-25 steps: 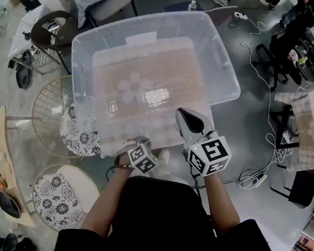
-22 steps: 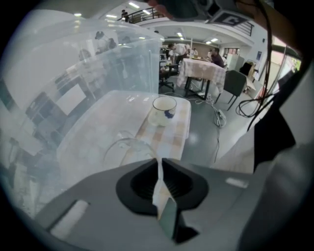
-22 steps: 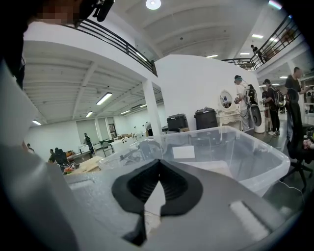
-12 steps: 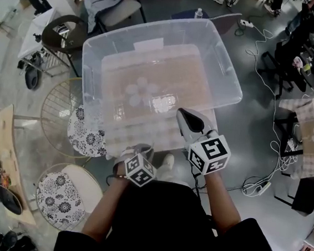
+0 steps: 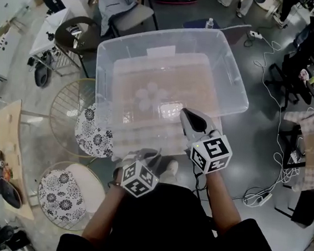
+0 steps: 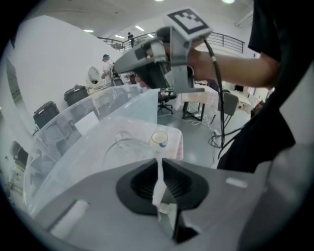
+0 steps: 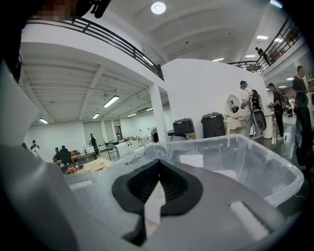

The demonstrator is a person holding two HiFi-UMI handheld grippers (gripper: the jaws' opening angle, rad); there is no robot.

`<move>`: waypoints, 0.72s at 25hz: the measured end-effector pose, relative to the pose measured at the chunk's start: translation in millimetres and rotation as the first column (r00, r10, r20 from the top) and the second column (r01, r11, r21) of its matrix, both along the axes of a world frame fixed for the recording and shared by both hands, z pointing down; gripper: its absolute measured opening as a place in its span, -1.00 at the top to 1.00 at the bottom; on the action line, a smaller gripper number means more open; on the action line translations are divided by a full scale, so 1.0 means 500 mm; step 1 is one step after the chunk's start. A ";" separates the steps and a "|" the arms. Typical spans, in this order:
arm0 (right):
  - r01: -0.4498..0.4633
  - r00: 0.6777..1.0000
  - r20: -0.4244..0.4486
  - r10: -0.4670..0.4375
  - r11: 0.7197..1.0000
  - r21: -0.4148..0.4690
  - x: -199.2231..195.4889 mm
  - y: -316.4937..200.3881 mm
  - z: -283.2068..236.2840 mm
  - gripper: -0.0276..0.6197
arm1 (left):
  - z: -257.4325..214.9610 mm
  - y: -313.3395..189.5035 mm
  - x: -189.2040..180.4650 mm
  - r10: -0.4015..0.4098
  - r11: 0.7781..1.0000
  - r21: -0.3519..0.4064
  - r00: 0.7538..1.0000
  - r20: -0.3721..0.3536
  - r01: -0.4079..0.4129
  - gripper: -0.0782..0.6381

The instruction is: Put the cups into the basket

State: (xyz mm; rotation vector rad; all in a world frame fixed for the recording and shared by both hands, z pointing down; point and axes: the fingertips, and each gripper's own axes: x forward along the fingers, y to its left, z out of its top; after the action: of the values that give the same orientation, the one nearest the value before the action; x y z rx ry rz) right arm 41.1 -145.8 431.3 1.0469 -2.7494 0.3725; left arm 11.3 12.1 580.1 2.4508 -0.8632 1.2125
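Left gripper (image 5: 148,159) raised at near side of clear basket (image 5: 99,69). Jaws clenched on wall of clear cup (image 6: 126,147), cup close by basket's near rim. Second small cup (image 6: 159,138) sits on pink-clothed worktop (image 6: 175,144) beside basket. Right gripper (image 5: 187,115) hovers over basket's near edge, jaws pressed together, nothing between them.

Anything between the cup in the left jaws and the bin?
Only the near wall of the clear bin: the cup pinched in the left gripper appears to be outside it and must pass over the rim. Nothing else visible.
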 end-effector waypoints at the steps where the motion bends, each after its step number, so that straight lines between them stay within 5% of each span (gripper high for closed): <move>1: 0.002 1.000 0.001 -0.002 1.000 0.002 -0.003 -0.002 -0.002 0.91 | -0.016 -0.001 0.000 -0.004 1.000 0.008 1.000 -0.009 0.004 0.69; 11: 0.013 1.000 0.005 -0.013 1.000 0.021 -0.031 -0.030 -0.018 0.91 | -0.184 -0.033 -0.037 -0.024 0.990 0.136 0.998 -0.051 0.031 0.69; 18: 0.022 1.000 0.002 -0.022 0.999 0.024 -0.054 -0.048 -0.018 0.91 | -0.255 -0.115 -0.098 -0.057 0.975 0.215 0.998 -0.015 0.058 0.69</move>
State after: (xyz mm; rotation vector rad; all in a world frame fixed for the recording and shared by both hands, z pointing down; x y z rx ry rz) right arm 13.9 -170.0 422.5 1.0220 -2.7711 0.3386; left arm -37.9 -45.5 452.7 2.5747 -1.1082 1.1409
